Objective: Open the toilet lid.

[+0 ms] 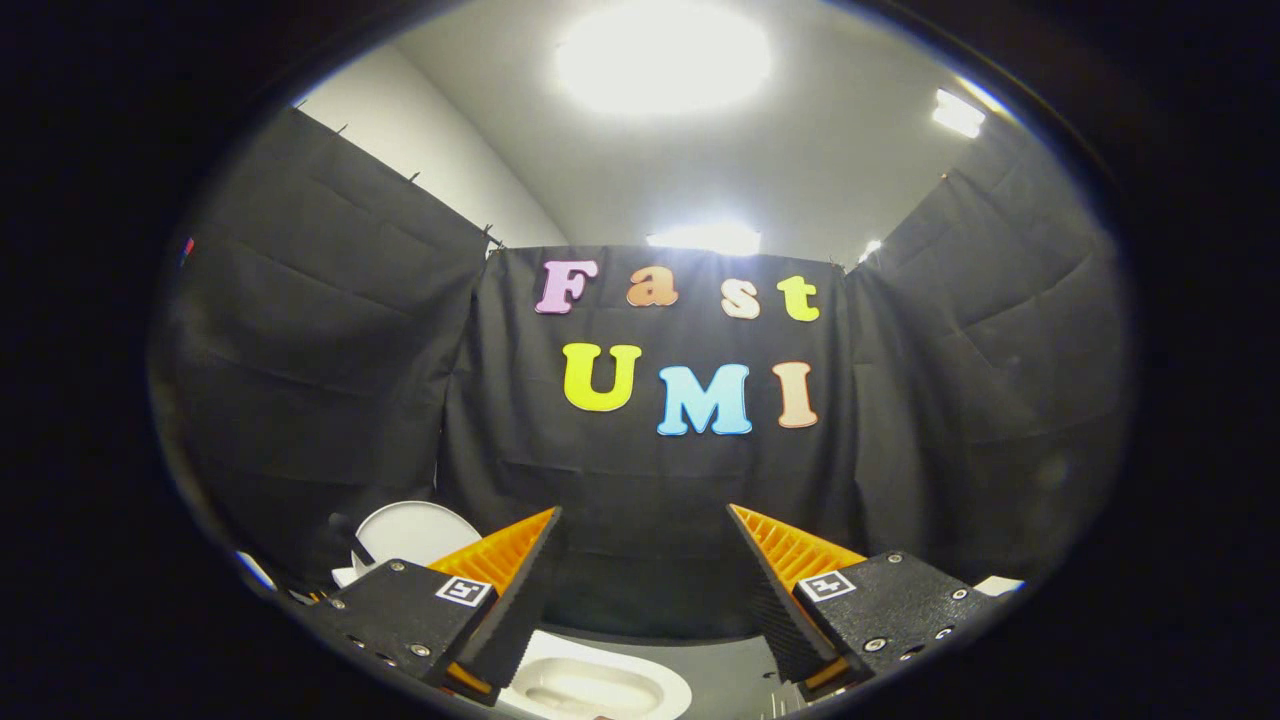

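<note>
Hand-held gripper (645, 520), lower centre of the frame: two fingers spread wide apart, tips pointing up and slightly inward toward the black cloth wall (650, 480); nothing between them, nothing gripped. Each finger mount carries a small square marker tag and several screws.

Toilet bowl (595, 685), bottom centre of the frame, below and between the finger bases: white, oval, rim and inner basin exposed to the camera; partly covered by the left finger mount.

Toilet lid (415, 530), lower left of the frame, just beyond the left finger: white rounded panel, standing up against the cloth wall rather than lying over the bowl. Its lower edge is hidden by the finger mount, so the hinge cannot be made out.

Black cloth wall: three hanging panels, left, centre and right, creased, filling the middle band of the frame.

Ceiling (780, 160), upper part of the frame: pale, with one large round lamp (662, 55) at top centre, glaring, and smaller bright fixtures at upper right and just above the centre panel.

White wall strip (420, 140), upper left, above the left cloth panel.
</note>
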A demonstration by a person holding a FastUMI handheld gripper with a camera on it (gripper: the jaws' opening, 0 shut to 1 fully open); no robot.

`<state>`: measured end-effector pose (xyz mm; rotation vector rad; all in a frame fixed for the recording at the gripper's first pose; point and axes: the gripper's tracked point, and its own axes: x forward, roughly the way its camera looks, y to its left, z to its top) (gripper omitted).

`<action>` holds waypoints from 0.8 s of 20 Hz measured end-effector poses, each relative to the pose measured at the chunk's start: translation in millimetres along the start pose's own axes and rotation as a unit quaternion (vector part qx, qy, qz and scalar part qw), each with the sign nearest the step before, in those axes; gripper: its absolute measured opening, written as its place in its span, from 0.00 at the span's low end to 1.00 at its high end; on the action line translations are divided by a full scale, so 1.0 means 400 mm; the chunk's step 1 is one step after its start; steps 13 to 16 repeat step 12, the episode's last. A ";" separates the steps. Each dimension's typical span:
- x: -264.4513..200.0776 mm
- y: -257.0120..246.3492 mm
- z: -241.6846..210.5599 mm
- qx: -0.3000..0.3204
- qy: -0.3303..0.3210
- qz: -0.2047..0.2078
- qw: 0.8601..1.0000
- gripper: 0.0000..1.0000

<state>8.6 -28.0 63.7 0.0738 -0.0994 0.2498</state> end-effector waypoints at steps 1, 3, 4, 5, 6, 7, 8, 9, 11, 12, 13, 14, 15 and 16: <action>0.003 -0.003 -0.007 0.008 0.004 0.002 1.000 0.95; 0.011 0.015 -0.010 0.026 0.008 0.018 0.999 0.95; 0.018 0.019 -0.012 0.029 0.010 0.022 0.999 0.96; 0.022 0.012 -0.016 0.027 0.012 0.023 0.999 0.96; 0.025 0.009 -0.016 0.023 0.013 0.022 0.999 0.96; 0.027 0.007 -0.017 0.021 0.014 0.022 0.999 0.96; 0.028 0.009 -0.017 0.022 0.014 0.024 0.999 0.96; 0.030 0.012 -0.017 0.024 0.013 0.026 0.999 0.96; 0.031 0.010 -0.023 0.028 0.015 0.029 0.999 0.96; 0.035 0.008 -0.024 0.029 0.014 0.029 0.999 0.96; 0.035 0.008 -0.024 0.029 0.014 0.029 0.999 0.96; 0.035 0.008 -0.024 0.029 0.014 0.029 0.999 0.96; 0.035 0.008 -0.024 0.029 0.014 0.029 0.999 0.96; 0.035 0.008 -0.024 0.029 0.014 0.029 0.999 0.96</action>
